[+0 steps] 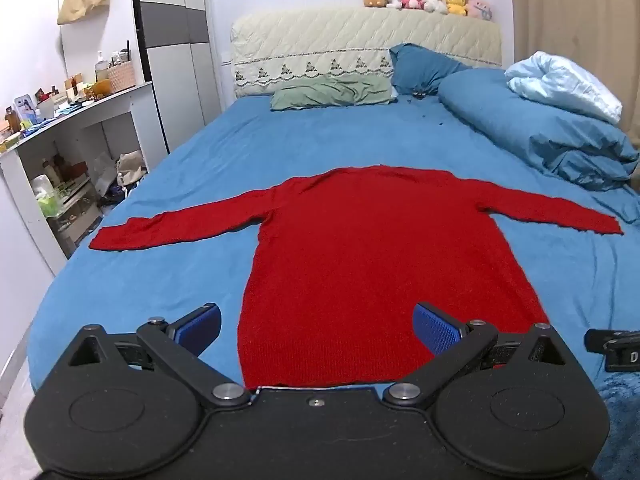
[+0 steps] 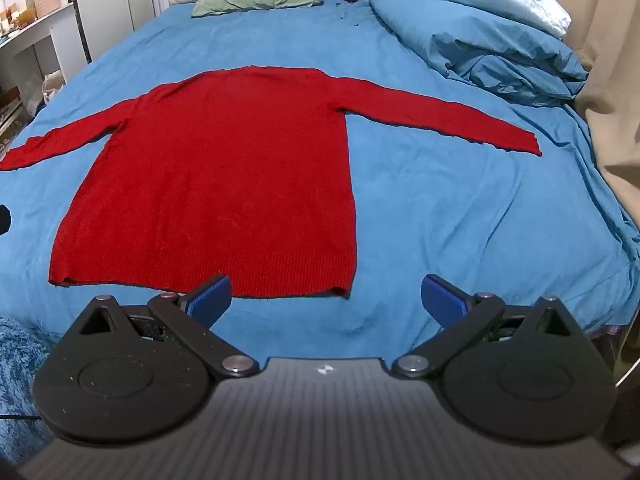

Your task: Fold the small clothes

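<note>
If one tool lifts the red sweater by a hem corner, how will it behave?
The red sweater is soft knit lying flat on the blue bedsheet, so it would likely drape limply, not hold shape. Its spread sleeves would probably trail and drag. The fuzzy knit looks grippy, so slipping from the pads seems unlikely.

Even, diffuse indoor light fills both fisheye views, leaving the blue bed sheet [image 1: 168, 280] bright and almost shadowless, with only a thin dark line under the red sweater's [image 1: 372, 264] hem. Fisheye distortion bows the bed's edges, and the frame corners fall dark. The curtain [image 2: 608, 60] at right looks soft and blurred; no glare shows.
</note>
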The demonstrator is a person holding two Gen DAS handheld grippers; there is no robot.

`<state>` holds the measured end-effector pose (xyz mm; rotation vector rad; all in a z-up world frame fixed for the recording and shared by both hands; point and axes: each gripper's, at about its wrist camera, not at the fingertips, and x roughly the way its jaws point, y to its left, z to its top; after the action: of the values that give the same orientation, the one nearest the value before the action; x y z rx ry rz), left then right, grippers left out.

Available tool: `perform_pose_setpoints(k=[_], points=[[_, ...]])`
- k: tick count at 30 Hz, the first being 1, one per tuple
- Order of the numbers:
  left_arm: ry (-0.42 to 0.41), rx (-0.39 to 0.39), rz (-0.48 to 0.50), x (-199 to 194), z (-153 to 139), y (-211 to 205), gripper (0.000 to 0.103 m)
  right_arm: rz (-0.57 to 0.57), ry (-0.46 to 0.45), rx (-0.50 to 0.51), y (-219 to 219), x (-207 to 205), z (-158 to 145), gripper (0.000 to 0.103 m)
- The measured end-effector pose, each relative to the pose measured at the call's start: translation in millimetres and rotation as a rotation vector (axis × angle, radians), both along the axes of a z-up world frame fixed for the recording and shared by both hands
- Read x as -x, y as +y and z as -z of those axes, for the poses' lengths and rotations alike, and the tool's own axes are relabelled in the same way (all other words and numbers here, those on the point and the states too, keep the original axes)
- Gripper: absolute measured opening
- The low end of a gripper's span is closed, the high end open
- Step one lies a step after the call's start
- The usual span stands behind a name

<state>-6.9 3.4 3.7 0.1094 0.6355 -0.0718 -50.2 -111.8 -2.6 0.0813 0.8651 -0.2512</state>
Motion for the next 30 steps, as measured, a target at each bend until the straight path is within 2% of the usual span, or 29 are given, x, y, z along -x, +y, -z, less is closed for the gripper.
perform_pose_setpoints(k=[30], points=[[-0.004,-0.012,-0.004,0.9,-0.9,-0.6,0.103,-0.001,0.002,0.006,1.6,0.6,-2.6,0.103]])
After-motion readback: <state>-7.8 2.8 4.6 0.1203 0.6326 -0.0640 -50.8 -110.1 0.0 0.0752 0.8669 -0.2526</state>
